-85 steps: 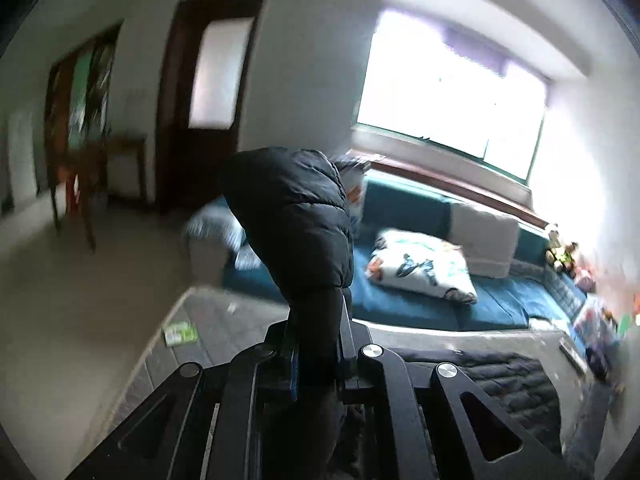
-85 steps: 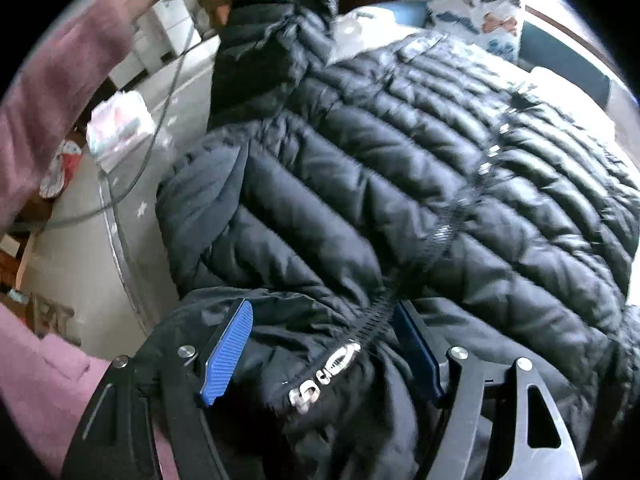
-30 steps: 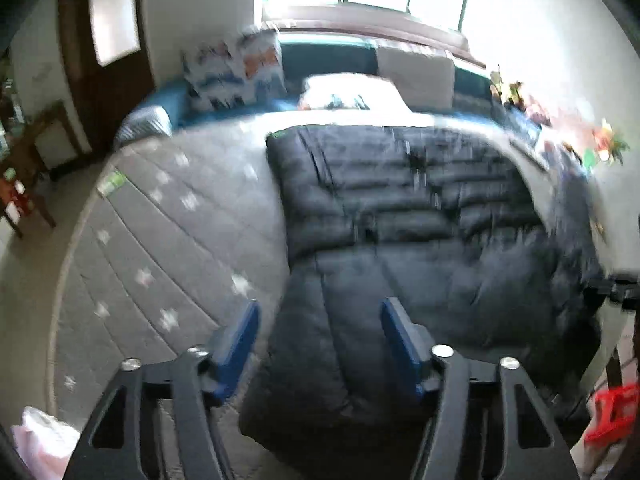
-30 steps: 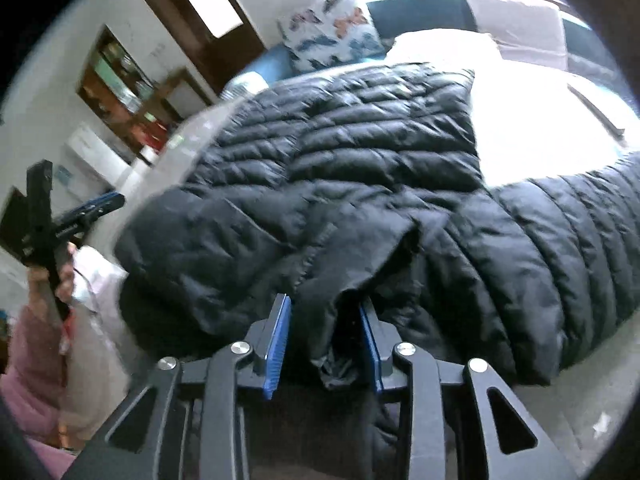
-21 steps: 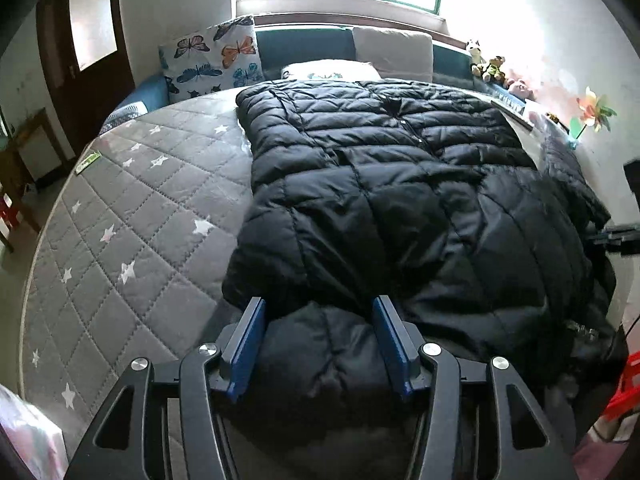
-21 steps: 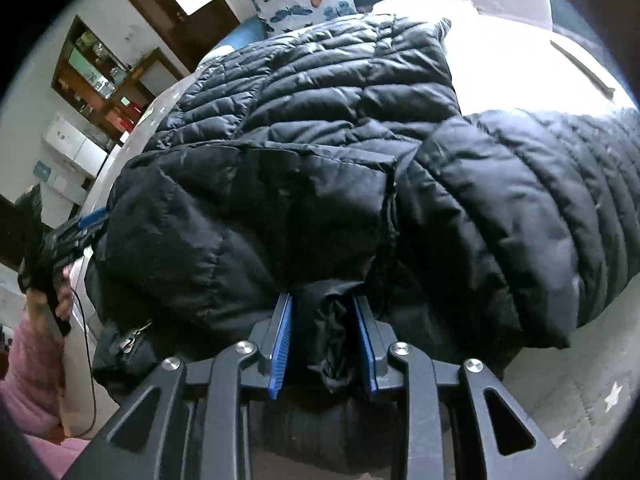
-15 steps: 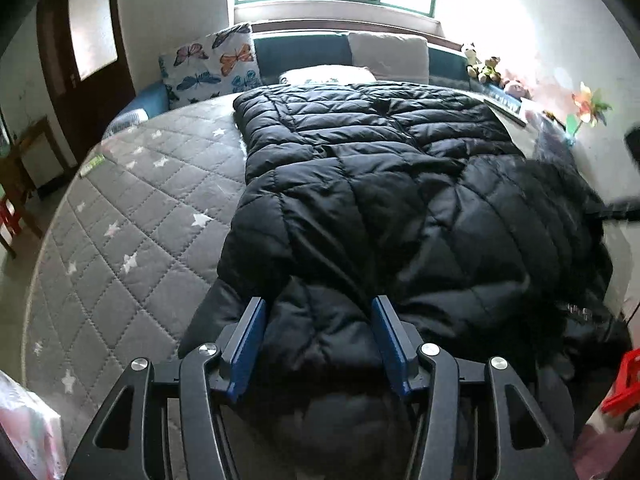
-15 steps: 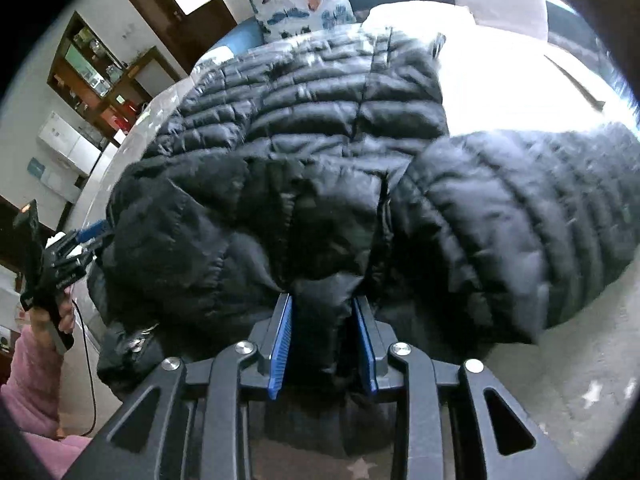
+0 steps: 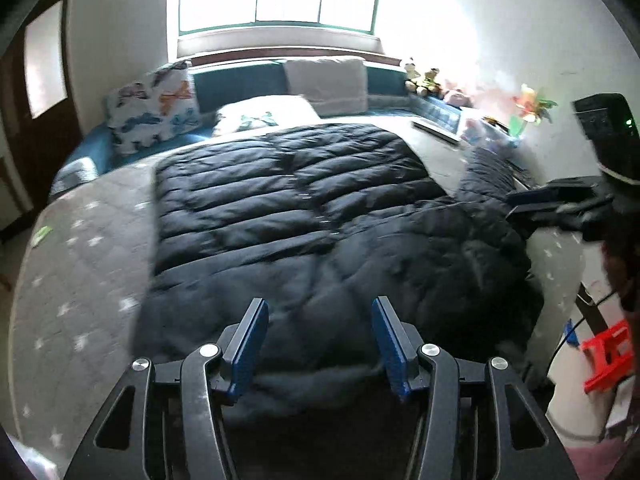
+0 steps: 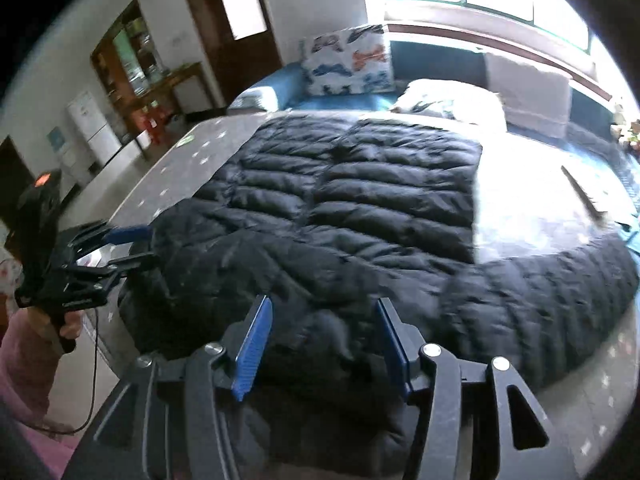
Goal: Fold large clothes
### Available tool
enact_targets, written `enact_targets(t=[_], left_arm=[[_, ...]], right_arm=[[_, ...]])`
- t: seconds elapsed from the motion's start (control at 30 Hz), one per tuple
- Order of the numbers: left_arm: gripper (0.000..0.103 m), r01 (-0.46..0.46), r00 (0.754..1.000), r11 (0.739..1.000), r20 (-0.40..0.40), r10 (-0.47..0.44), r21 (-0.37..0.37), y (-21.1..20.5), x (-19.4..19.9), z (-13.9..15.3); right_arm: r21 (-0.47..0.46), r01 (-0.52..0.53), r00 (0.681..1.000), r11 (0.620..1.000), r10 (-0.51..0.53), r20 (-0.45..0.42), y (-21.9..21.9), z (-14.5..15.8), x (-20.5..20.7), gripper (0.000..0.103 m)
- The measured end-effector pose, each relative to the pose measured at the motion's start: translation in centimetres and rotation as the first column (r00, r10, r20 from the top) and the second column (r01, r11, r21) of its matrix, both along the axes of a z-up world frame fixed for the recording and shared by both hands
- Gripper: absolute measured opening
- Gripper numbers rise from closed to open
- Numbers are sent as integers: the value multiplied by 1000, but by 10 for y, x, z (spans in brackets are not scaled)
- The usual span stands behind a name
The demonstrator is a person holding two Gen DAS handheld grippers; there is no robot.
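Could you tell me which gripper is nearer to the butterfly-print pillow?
Left. The left gripper is at the jacket's pillow-side edge; the right gripper is across the jacket from the butterfly-print pillow.

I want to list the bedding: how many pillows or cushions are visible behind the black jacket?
3: a butterfly-print cushion at left, a white pillow lying flat in the middle, a beige cushion upright against the headboard. The jacket may hide others.

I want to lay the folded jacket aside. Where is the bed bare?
Bare grey mattress runs left of the black jacket, and a sunlit patch lies right of it, before the pillows. The near edge is crowded with folded jacket bulk.
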State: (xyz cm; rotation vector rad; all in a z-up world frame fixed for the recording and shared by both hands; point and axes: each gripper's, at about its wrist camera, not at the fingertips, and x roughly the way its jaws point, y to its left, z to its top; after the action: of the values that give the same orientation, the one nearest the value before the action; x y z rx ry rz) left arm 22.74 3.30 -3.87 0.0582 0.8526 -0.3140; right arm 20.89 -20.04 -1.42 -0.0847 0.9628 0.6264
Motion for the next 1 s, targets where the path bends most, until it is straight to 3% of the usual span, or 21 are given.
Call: enact_targets(t=[0.17,0.37,0.6,0.73,0.83,1.0], left_arm=[[57,62,995,998,-73,-63,-16,-33,24,-26],[57,82,988,997,-129,-81,3,-58,37,-54],[57,126,980,992,-151,-129,-25,-76,42,-44],[57,168,970,985,-171,-171,-28,-103,51,-45],[57,196,966,981,-171,-194,-9,-122,53,-43],[57,254,954,967,-167,-249,8,-156,62,-40]], right_arm=[[-33,-2,998,999,0,-63,13,-40,18,58],[-39,34,988,999,-39,-151,-8,-86,39,56],[-7,20,995,1000,-21,-98,-20,-55,15,56],[-54,9,989,999,-17,-150,-21,-83,17,56],[51,42,981,998,-32,-194,-39,-79,21,56],[138,167,978,976,-146,-151,-108,-47,22,58]])
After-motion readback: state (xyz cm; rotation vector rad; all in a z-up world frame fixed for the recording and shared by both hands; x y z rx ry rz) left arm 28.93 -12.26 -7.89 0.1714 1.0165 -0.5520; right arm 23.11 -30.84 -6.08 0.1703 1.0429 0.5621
